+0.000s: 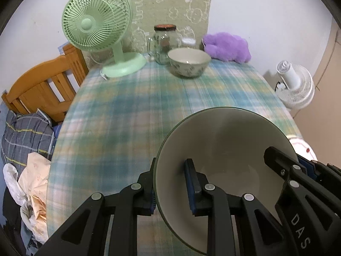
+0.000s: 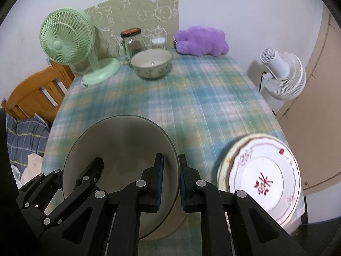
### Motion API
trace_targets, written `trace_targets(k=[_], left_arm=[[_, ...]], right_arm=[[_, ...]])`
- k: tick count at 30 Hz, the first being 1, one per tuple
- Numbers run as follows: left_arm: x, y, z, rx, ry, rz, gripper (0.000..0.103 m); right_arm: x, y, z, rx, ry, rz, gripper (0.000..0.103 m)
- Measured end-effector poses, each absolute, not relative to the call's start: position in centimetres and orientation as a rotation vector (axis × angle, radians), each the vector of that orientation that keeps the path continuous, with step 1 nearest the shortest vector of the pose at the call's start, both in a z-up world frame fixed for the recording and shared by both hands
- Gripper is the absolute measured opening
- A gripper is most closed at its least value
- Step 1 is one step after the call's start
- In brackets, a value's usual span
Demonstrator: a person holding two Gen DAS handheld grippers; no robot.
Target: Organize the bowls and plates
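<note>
A large bowl [image 1: 226,145], dark green outside and white inside, hangs tilted over the plaid table [image 1: 119,111], gripped from both sides. My left gripper [image 1: 171,189] is shut on its left rim. My right gripper [image 2: 171,181] is shut on its right rim, one finger inside the large bowl [image 2: 119,149]. Each gripper shows in the other's view: the right gripper [image 1: 298,170], the left gripper [image 2: 70,179]. A smaller patterned bowl [image 1: 188,63] [image 2: 151,64] stands at the far side. Stacked plates [image 2: 262,177], the top one white with red marks, lie at the near right corner.
At the back stand a green fan [image 1: 96,25], a glass jar [image 1: 165,40] with a dark lid and a purple plush [image 1: 227,45]. A white fan [image 2: 281,74] stands off the table's right edge. A wooden chair [image 1: 42,85] and bedding [image 1: 25,136] are to the left.
</note>
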State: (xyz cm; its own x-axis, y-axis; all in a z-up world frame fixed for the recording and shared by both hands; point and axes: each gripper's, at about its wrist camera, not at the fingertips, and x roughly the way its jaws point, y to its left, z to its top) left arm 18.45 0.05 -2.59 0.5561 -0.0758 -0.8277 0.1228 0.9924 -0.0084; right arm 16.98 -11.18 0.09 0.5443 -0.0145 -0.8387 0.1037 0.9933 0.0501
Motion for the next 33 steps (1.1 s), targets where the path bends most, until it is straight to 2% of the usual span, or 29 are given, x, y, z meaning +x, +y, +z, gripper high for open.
trace_targets(k=[16, 29, 33], left_arm=[[17.6, -0.6, -6.3, 0.073, 1.060, -0.116, 0.021], [17.9, -1.0, -7.2, 0.065, 1.071, -0.122, 0.023], [17.9, -1.0, -6.9, 0.054, 1.078, -0.144, 0.040]], right_arm=[[15.9, -12.0, -3.9, 0.122, 1.089, -0.079, 0.016], [16.1, -12.0, -4.5, 0.062, 1.074, -0.105, 0.017], [16.0, -12.0, -4.1, 0.070, 1.076, -0.093, 0.017]])
